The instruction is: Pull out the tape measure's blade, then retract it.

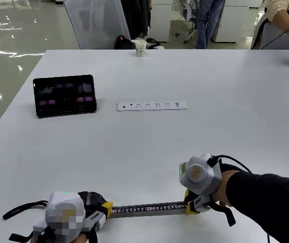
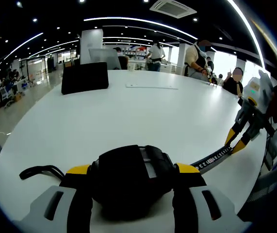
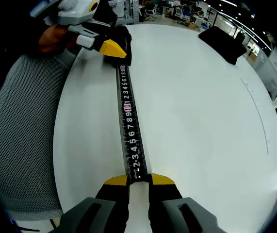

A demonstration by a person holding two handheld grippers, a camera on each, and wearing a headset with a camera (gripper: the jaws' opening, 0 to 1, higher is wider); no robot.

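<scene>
Now two hand-held grippers of grey plastic with yellow-tipped jaws work at the near edge of the smooth white counter [image 1: 195, 136]. The left hand-held gripper [image 2: 132, 168] is clamped around the body of the one black, rounded tape measure [image 1: 91, 199], which sits on the counter. From it a single narrow, flat, dark blade [image 3: 130, 126] printed with pale numerals lies stretched along the counter to the right hand-held gripper [image 3: 139, 180], whose two yellow tips pinch the blade's free end between them. Farther back on the counter are three other things, well apart from the tape measure. One is a dark rectangular tablet [image 1: 65, 95] propped up with a glossy screen. Another is a long white power strip [image 1: 152, 105] lying flat with a row of sockets. The third is a small paper cup [image 1: 140, 47] standing upright near the far edge.
</scene>
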